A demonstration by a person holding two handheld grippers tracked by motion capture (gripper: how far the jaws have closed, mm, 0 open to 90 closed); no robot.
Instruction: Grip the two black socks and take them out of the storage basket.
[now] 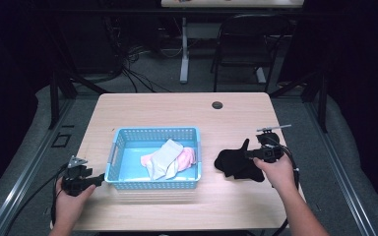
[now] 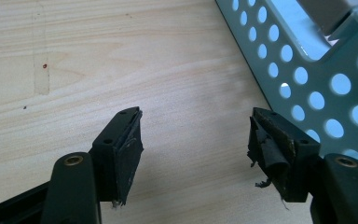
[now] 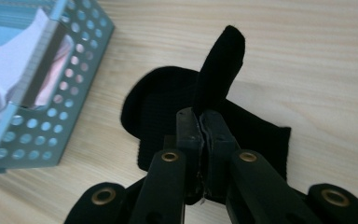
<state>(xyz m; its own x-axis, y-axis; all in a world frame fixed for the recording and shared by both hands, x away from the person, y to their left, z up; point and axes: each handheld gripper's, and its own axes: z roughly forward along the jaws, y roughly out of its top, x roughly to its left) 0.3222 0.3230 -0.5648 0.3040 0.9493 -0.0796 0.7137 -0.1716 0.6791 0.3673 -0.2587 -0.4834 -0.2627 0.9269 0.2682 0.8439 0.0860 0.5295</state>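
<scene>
Sorting socks into the blue basket [image 1: 153, 183], by the look of it, and partly done: 2 light pieces, a white sock [image 1: 163, 157] and a pink sock [image 1: 187, 158], already lying inside. Left to do, judging from the layout: carrying the black sock [image 1: 236, 164] across and dropping it in.

Right claw [image 3: 203, 122] clenched, jaws pressed together on a fold of the black sock, 1 flap of fabric standing up just beyond the tips. Rest of that sock spread flat on the table [image 1: 187, 105] directly beneath and ahead of the claw, not yet lifted clear. Basket off to the left of the claw in the right gripper view, apart from the sock, with bare wood between.

Left claw [image 2: 193, 140] released, jaws standing wide with nothing between them but table surface. Perforated basket wall [image 2: 307, 79] just beside the right-hand jaw; contact hard to judge. Worn, peeling padding visible on both jaws there.
</scene>
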